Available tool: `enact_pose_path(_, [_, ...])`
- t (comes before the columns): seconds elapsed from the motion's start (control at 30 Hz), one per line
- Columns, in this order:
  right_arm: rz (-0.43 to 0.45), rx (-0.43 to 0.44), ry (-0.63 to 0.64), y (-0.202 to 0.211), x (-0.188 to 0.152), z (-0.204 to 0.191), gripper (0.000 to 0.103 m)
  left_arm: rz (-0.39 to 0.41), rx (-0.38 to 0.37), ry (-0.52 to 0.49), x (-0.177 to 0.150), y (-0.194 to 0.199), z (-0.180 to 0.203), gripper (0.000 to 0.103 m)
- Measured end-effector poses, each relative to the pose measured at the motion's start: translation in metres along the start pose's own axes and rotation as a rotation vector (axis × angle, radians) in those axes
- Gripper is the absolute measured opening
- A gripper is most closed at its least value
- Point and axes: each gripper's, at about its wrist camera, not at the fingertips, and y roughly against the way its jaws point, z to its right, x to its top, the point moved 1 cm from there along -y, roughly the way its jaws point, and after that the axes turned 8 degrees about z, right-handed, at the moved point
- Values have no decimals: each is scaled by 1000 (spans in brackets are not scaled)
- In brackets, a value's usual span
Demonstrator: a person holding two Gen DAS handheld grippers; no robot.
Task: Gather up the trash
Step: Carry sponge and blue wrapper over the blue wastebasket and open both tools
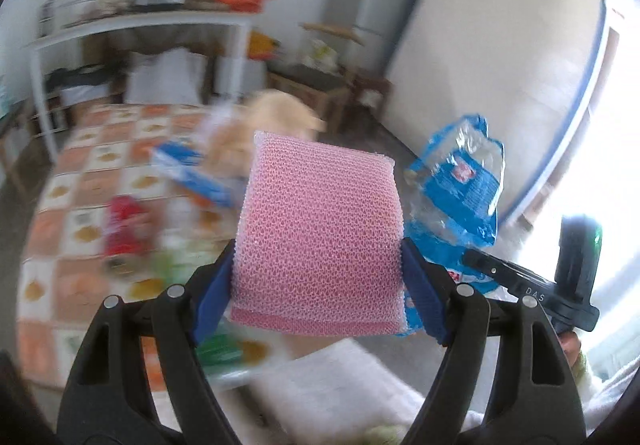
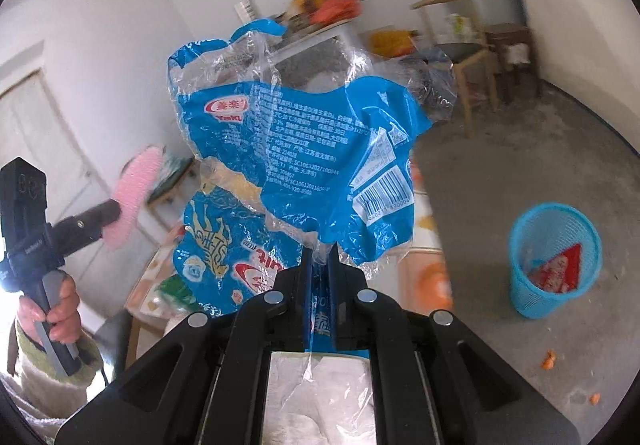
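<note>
A pink mesh scouring sponge (image 1: 316, 237) was held clear of the bench (image 1: 80, 181) between the blue pads of the left gripper (image 1: 320, 277), whose jaws were set wide and pressed against the sponge's two sides. At the same moment a crumpled blue-and-clear plastic wrapper (image 2: 296, 149), printed with a barcode and a red oval logo, was pinched near its lower edge by the right gripper (image 2: 320, 277), whose jaws were clenched almost fully together on the film. The wrapper was raised in the air in front of that camera, and in the left wrist view it was seen just to the right of the sponge. The bench, covered by an orange-and-white chequered cloth, was shown below and to the left, strewn with blurred items: a blue-and-white carton (image 1: 192, 173), something red (image 1: 124, 221) that may have been a can or packet, and green packaging (image 1: 220, 353). A blue mesh wastebasket (image 2: 554, 259) was seen standing on the grey concrete floor (image 2: 520, 173) well apart from the bench, with a red wrapper (image 2: 558, 271) already lying inside it. A few orange scraps (image 2: 549, 359) were left on the floor near the basket. A hand (image 2: 56, 309) in a pale sleeve was seen wrapped round the left gripper's handle.
</note>
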Motion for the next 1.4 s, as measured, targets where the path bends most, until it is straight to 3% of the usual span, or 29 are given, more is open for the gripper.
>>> enact_pose_path(0.07, [21, -32, -70, 13, -1, 29, 7, -67, -74, -38, 0, -40, 34, 75])
enact_pose_path(0.3, [76, -135, -339, 39, -11, 131, 7, -235, -188, -38, -1, -161, 120, 75])
enact_pose_path(0.53, [105, -281, -493, 32, -14, 227, 7, -405, -201, -59, -17, -283, 186, 75])
enact_pose_path(0.7, [56, -395, -582, 4, -24, 297, 7, -489, -201, -92, -36, -361, 230, 76])
enact_pose_path(0.9, [-36, -491, -678, -47, -32, 361, 7, -577, -156, -86, -47, -447, 252, 76])
enact_pose_path(1.07, [-109, -501, -767, -110, -40, 418, 11, -579, -100, -103, -47, -486, 259, 86])
enact_pose_path(1.1, [-127, -492, -790, -120, -45, 427, 15, -585, -95, -97, -47, -491, 258, 86])
enact_pose_path(1.17, [-151, -494, -858, -137, -54, 445, 34, -595, -77, -90, -43, -492, 251, 86])
enact_pose_path(1.27, [-169, -496, -910, -149, -66, 460, 46, -569, -111, -73, -33, -473, 245, 86])
enact_pose_path(1.4, [-163, -500, -914, -143, -71, 461, 47, -497, -161, -79, -12, -441, 241, 86])
